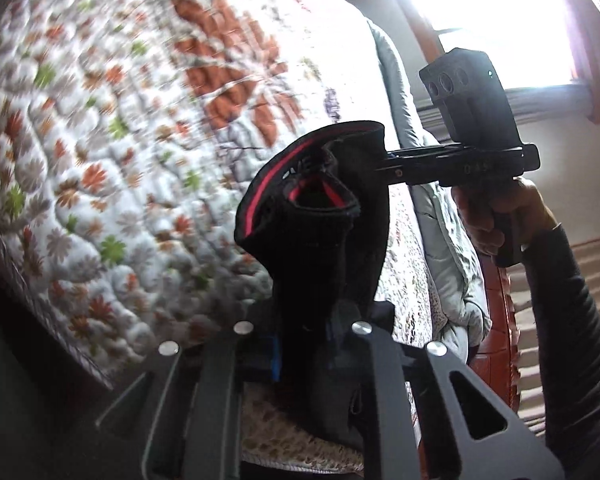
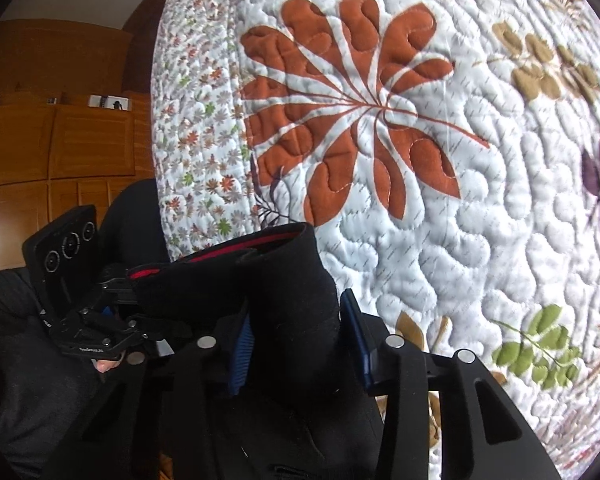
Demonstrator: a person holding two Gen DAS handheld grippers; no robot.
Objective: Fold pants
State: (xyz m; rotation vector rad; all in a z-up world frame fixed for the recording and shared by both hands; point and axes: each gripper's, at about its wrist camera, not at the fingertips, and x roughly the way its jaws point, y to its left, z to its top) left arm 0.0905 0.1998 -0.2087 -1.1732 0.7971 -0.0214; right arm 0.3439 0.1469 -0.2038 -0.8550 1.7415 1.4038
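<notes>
the black pants [image 1: 320, 240] with a red inner band hang bunched in the lower middle of both views, lifted above the leaf-print quilt [image 2: 440, 240] on the bed. the left tool [image 1: 300, 344] is clamped tight on the fabric at the bottom of its frame. the right tool [image 2: 296, 344] grips a thick fold of the waistband between its blue pads [image 2: 242, 344], which press it from both sides. in the left view a hand [image 1: 496, 216] holds the right tool at the right.
</notes>
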